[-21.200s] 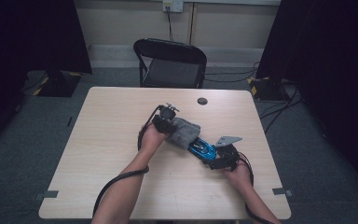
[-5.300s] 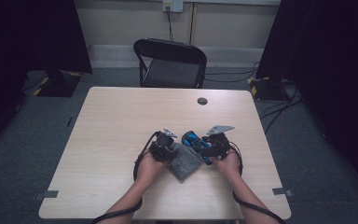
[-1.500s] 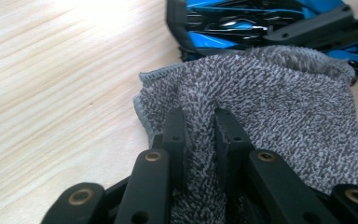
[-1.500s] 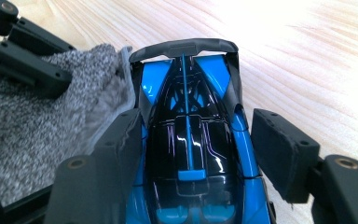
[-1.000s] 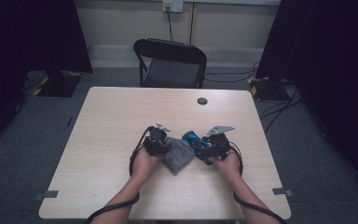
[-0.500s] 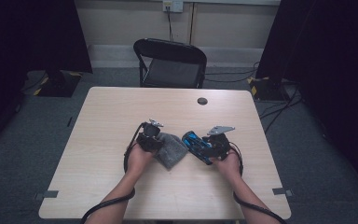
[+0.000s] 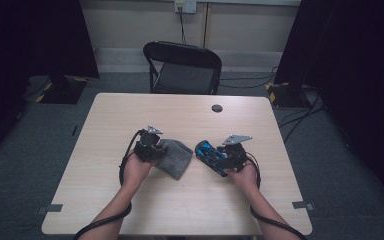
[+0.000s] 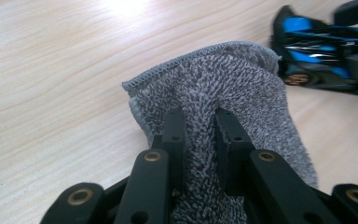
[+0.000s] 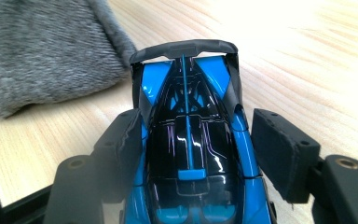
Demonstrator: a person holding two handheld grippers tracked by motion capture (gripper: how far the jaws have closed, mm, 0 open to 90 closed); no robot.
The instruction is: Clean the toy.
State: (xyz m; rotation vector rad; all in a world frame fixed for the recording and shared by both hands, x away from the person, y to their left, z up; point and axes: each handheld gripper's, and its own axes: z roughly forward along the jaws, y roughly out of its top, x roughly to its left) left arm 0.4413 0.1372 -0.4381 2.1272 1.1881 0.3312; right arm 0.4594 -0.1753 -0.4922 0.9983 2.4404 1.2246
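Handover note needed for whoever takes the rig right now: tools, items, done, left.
Left tool: shut on the grey terry cloth, pinching a fold; the cloth lies on the pale wooden table.
Right tool: jaws astride the blue and black toy car; left jaw touches it, right jaw stands off.
Cloth and car lie apart, side by side at mid-table.
Done: both items in hand.
Left: likely wiping the car with the cloth.
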